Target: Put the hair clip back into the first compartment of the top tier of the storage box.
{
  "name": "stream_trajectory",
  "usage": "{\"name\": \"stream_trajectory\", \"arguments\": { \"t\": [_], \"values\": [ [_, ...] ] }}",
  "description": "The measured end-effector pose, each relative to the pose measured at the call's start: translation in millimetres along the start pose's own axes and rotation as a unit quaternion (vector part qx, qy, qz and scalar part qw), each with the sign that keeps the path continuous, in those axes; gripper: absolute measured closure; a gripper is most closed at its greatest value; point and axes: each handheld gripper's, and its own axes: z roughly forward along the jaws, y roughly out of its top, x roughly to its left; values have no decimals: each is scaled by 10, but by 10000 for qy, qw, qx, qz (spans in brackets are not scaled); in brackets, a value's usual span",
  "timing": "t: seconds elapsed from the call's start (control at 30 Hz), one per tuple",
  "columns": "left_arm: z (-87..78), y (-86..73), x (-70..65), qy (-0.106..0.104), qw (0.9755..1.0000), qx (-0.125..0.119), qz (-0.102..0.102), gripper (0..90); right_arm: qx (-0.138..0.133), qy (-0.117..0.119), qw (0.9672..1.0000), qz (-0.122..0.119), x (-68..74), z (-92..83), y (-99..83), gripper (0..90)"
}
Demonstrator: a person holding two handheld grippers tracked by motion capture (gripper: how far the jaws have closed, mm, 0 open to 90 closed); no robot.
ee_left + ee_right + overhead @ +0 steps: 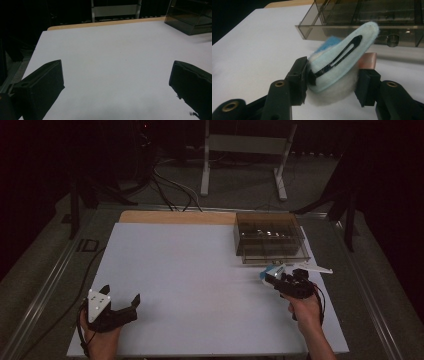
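White sheeting covers the table (200,285), with a strip of bare wood left showing along its far edge, and the largest thing standing on it is a smoky clear plastic organiser box (269,238) at the far right, divided inside into compartments whose contents are too dim to make out. In the right gripper view the same box (367,20) rises just beyond the jaws. Next in size, the left gripper (121,307) rests low at the near left of the table, its jaws spread wide with nothing but bare sheet between them, as the left gripper view confirms. The right gripper (274,279) hovers at the near right, just in front of the box and well apart from the other hand. Its jaws are clamped on a felt hair clip (339,62), a pale blue oval pad with a darker blue patch behind and white fluff beneath, tilted up toward the box. Smallest, a black metal snap clip (337,58) lies along the pad's face.
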Motion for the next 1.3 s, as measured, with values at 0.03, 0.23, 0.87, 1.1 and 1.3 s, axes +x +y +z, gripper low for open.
{"name": "stream_trajectory", "arguments": {
  "t": [0.03,0.23,0.87,1.1,1.3],
  "values": [
    [2,-1,1,-1,10000,1,-7,11,-7,9,10000,11,6,-1,8,499],
    [2,-1,1,-2,10000,2,-4,11,-59,38,10000,-1,37,-7,65,499],
    [4,-1,-1,-3,10000,2,-2,11,-154,25,9999,-26,78,-37,197,499],
    [3,0,2,-2,10000,0,-6,11,-173,-2,9999,12,79,-29,216,499],
    [2,0,2,-1,10000,-2,-4,11,-216,-4,9998,21,96,-26,244,499]
  ]
}}
